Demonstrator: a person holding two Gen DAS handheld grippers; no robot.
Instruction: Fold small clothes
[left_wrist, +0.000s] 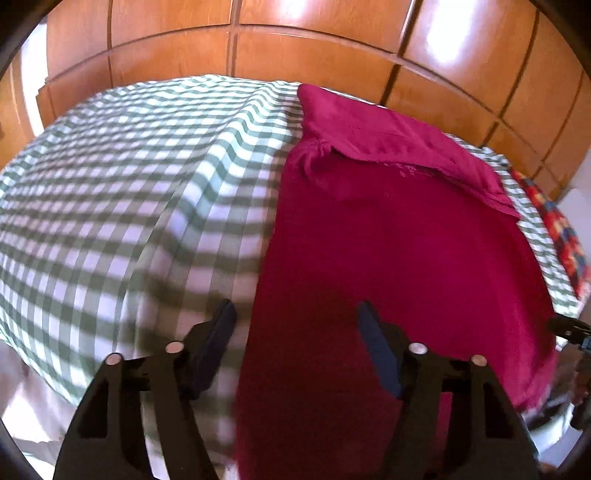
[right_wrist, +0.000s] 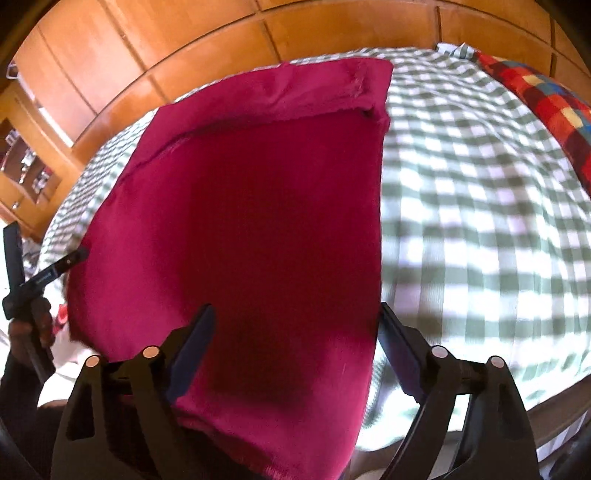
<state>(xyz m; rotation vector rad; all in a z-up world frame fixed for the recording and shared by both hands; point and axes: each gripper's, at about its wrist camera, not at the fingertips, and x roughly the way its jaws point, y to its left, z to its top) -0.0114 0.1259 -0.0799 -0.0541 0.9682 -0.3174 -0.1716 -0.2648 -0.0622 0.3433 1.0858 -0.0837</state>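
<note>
Magenta cloth, a small garment (left_wrist: 388, 236), is spread flat over a green-and-white checked bedsheet (left_wrist: 129, 192). In the left wrist view it fills the right half of the frame, with a folded-over flap (left_wrist: 399, 136) lying across its far end in the upper right. In the right wrist view the same garment (right_wrist: 251, 206) occupies the centre and left, the flap (right_wrist: 280, 92) at the top. A red, blue and yellow checked fabric (right_wrist: 546, 99) is seen at the upper right edge there. Glossy wooden panels (left_wrist: 314, 48) line the background of both views.

The left gripper (left_wrist: 295, 325) is held above the garment's left edge with its jaws apart; nothing is pinched between them. The right gripper (right_wrist: 295, 328) is likewise released, its jaws spread over the garment's near right edge with the cloth below them, ungripped. At the far left of the right wrist view, the left gripper (right_wrist: 40, 254) is seen held in a hand (right_wrist: 33, 328). Both views are blurred.
</note>
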